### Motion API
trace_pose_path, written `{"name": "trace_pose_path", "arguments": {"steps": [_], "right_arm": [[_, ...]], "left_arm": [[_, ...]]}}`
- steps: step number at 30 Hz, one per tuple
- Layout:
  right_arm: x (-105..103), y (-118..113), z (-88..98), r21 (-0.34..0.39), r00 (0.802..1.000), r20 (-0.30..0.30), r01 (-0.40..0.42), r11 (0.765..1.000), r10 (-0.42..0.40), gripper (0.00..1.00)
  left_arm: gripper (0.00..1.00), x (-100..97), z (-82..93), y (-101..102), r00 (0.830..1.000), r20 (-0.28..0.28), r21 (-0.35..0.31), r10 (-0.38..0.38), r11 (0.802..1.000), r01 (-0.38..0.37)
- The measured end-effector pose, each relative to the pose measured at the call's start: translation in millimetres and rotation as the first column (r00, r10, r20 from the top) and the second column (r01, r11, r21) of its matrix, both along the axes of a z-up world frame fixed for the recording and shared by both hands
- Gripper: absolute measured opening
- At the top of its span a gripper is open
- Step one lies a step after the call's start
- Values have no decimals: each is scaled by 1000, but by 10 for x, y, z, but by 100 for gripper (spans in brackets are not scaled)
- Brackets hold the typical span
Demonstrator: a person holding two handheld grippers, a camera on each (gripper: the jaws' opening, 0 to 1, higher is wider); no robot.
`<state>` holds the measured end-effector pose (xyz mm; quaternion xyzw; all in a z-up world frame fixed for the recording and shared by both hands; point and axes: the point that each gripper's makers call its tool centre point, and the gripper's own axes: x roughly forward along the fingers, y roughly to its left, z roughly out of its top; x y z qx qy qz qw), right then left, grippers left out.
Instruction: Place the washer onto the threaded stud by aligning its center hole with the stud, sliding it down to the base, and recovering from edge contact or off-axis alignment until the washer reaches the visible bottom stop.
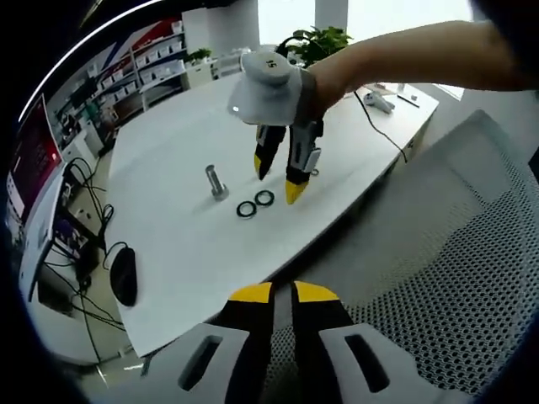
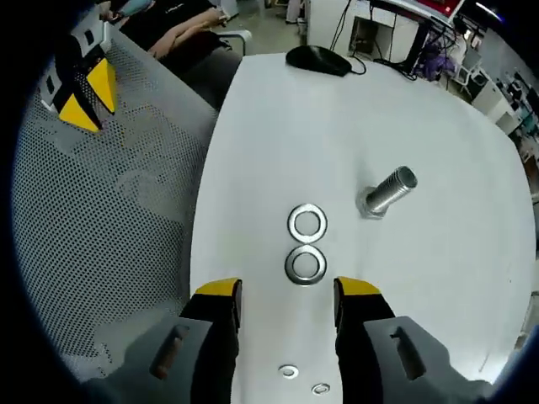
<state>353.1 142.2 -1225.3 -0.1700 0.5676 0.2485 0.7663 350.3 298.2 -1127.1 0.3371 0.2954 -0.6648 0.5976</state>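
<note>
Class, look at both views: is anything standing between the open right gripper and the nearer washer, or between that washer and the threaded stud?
Nothing visible does. The right gripper hangs open over the nearer washer. A second washer lies beside it, off the line to the stud; bare table lies between.

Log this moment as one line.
phase: approach | right tongs: open, above near washer | far washer: flat on table | stud: upright, bare | left tongs: shut, off table

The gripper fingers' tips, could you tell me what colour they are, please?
Yellow, on black fingers; the right gripper view shows it best.
</note>
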Motion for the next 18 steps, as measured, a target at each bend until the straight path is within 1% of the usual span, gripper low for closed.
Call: {"name": "trace_pose_path", "arguments": {"steps": [1, 2, 4, 6, 7, 8, 9, 10, 14, 16, 17, 18], "right_arm": [[30, -5, -51, -3, 1000, -3, -4, 1000, 4, 45], [42, -10, -101, -5, 1000, -20, -4, 1000, 4, 45], [63, -11, -90, -12, 999, -42, -15, 1000, 15, 45], [29, -35, -142, -25, 998, -60, -16, 1000, 14, 42], [33, -55, -170, -44, 997, -67, -27, 999, 24, 41], [34, -98, -166, -77, 997, -69, -27, 997, 22, 37], [81, -127, -174, -93, 997, -69, -43, 995, 36, 35], [87, -98, -177, -79, 997, -79, -31, 996, 25, 35], [42, -60, -161, -113, 993, -115, -41, 993, 27, 35], [34, -49, -152, -127, 992, -121, -44, 991, 29, 35], [34, -28, -147, -122, 988, -126, -109, 986, 94, 35], [35, -33, -145, -127, 988, -136, -89, 988, 72, 35]], "left_arm": [[6, -2, 2, 1, 1000, 0, 1, 1, 1000, -1], [6, -9, 16, 3, 1000, 0, 1, 0, 1000, 0], [6, -5, 1, 6, 1000, 0, 0, 0, 1000, 0], [6, -6, 4, 4, 1000, 0, 0, 1, 1000, -1], [6, -13, 20, 0, 1000, 0, 1, 0, 1000, 0], [6, -14, 22, -3, 1000, 0, 1, -1, 1000, 1], [6, -12, 23, -5, 1000, -1, 0, 1, 1000, -1], [6, -7, 20, -3, 1000, -1, 0, 2, 1000, -2], [6, -10, 25, -2, 1000, -1, 0, 1, 1000, -1], [6, -9, 26, -3, 1000, -2, 0, 2, 1000, -2], [6, -9, 25, -3, 1000, -2, 1, 2, 1000, -2], [6, -11, 25, -3, 1000, -2, 1, 1, 1000, -1]]}}
